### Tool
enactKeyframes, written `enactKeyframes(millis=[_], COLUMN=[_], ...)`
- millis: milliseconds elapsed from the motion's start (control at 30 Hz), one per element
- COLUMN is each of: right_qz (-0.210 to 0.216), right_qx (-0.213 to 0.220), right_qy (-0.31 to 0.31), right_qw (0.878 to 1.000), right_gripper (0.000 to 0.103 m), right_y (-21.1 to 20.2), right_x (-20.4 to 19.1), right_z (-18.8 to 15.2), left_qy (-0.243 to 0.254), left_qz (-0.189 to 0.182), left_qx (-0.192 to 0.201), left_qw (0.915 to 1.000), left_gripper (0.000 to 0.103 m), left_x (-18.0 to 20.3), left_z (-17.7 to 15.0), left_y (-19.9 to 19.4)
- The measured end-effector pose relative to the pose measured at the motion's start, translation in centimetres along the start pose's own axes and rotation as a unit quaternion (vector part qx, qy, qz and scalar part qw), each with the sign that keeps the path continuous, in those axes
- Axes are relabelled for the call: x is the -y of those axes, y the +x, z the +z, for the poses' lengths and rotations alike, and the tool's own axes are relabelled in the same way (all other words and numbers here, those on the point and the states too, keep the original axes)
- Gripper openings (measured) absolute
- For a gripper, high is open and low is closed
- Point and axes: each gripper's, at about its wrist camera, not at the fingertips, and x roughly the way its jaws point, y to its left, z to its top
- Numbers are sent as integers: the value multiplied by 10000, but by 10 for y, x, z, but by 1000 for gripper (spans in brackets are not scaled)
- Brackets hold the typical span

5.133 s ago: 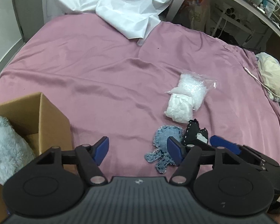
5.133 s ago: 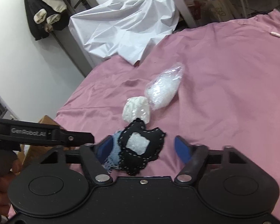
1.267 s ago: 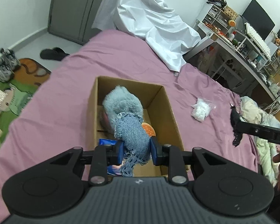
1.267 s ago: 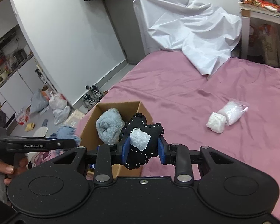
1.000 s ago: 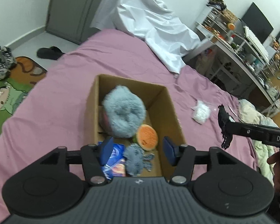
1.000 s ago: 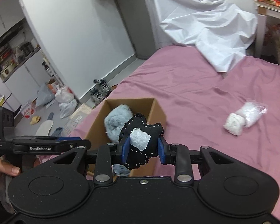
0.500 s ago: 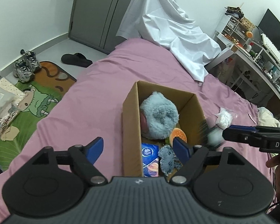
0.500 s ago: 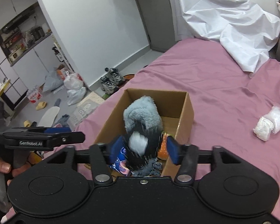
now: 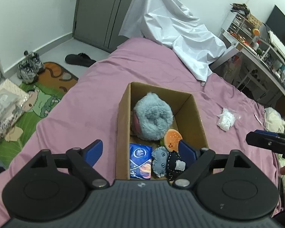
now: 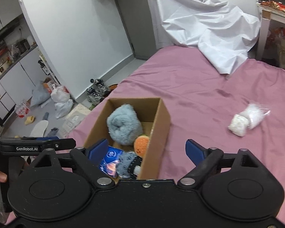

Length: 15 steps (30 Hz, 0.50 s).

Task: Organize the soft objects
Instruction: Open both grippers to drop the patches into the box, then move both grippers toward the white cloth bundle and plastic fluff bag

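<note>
An open cardboard box [image 9: 123, 114] [image 10: 162, 117] stands on the pink bed. In it lie a fluffy grey-blue plush [image 9: 152, 116] [image 10: 123, 126], an orange burger toy [image 9: 172, 137] [image 10: 141, 144], a blue tissue pack [image 9: 140, 159] [image 10: 109, 161], a denim toy [image 9: 159, 160] [image 10: 126, 164] and a black patched toy [image 9: 175, 164] [image 10: 135, 168]. My left gripper [image 9: 140, 152] is open and empty above the box's near end. My right gripper [image 10: 145, 149] is open and empty over the box's near right corner. A clear bag of white stuffing [image 9: 227, 118] [image 10: 247, 121] lies on the bed to the right.
A crumpled white sheet [image 9: 180, 32] [image 10: 209, 26] covers the bed's far end. Shoes [image 9: 29, 66], a green rug [image 9: 41, 102] and bags [image 10: 60, 100] lie on the floor to the left. A cluttered desk [image 9: 266, 45] stands at the right.
My left gripper let the denim toy fall into the box and opened. My right gripper then opened and the black toy dropped in beside it. Both grippers have drawn back from the box.
</note>
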Motion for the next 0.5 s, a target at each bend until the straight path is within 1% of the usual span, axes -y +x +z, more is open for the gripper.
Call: enactKeyframes(millis=[67, 133, 233, 267, 367, 500], right_qz=[-70, -114, -191, -224, -277, -321], right_qx=[15, 42, 61, 65, 46, 44], right_qy=[50, 76, 109, 120, 160, 168], right_qw=[10000, 9999, 9997, 9997, 9995, 9993], right_gripper=[94, 96, 101, 103, 103, 103], right_y=[-5, -10, -17, -19, -26, -36], right_x=[5, 10, 18, 21, 30, 43], right_z=[-1, -2, -3, -3, -3, -3], left_qy=[89, 141, 211, 235, 265, 215], left_qz=[-56, -118, -179, -167, -143, -142], left_qx=[36, 43, -9, 6, 12, -75], left_qw=[9999, 9998, 9996, 9996, 9995, 9996], left_gripper=[86, 86, 94, 95, 98, 100], left_x=[8, 16, 28, 32, 43, 55], left_z=[1, 2, 4, 5, 5, 7], left_y=[-3, -6, -8, -9, -9, -6])
